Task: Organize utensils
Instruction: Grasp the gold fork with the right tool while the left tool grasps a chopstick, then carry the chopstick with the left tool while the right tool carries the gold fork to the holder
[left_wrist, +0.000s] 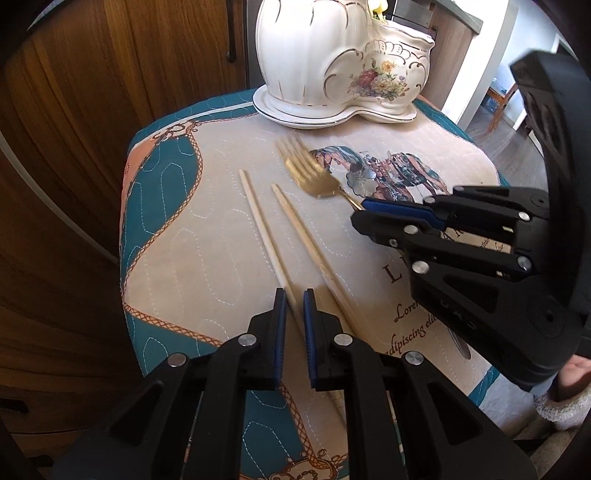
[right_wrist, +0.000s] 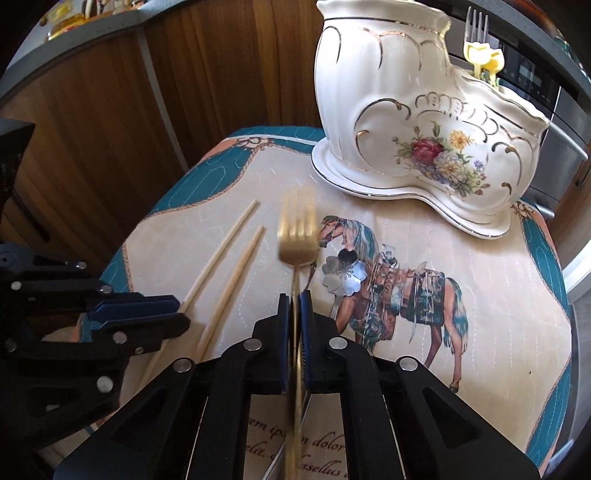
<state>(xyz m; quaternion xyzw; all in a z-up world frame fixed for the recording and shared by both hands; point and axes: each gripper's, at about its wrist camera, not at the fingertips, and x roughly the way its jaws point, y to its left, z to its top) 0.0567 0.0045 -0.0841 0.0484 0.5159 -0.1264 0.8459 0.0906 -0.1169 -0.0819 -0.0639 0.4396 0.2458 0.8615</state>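
Observation:
My right gripper (right_wrist: 294, 297) is shut on the handle of a gold fork (right_wrist: 298, 236), whose blurred tines point away toward the holder. The fork (left_wrist: 308, 171) and right gripper (left_wrist: 360, 212) also show in the left wrist view. My left gripper (left_wrist: 294, 295) has its jaws narrowly apart around the left chopstick (left_wrist: 264, 236); whether the pads touch it I cannot tell. A second chopstick (left_wrist: 314, 254) lies beside it. Both chopsticks (right_wrist: 225, 266) lie on the quilted mat (right_wrist: 480, 325). A flower-shaped spoon (right_wrist: 345, 275) lies on the mat.
A white porcelain boot-shaped holder (right_wrist: 413, 122) with gold trim and flowers stands at the mat's far edge, with a silver fork (right_wrist: 476, 26) and yellow picks in it. Wooden cabinet doors (left_wrist: 110, 92) are behind. An oven (right_wrist: 561, 110) stands at the right.

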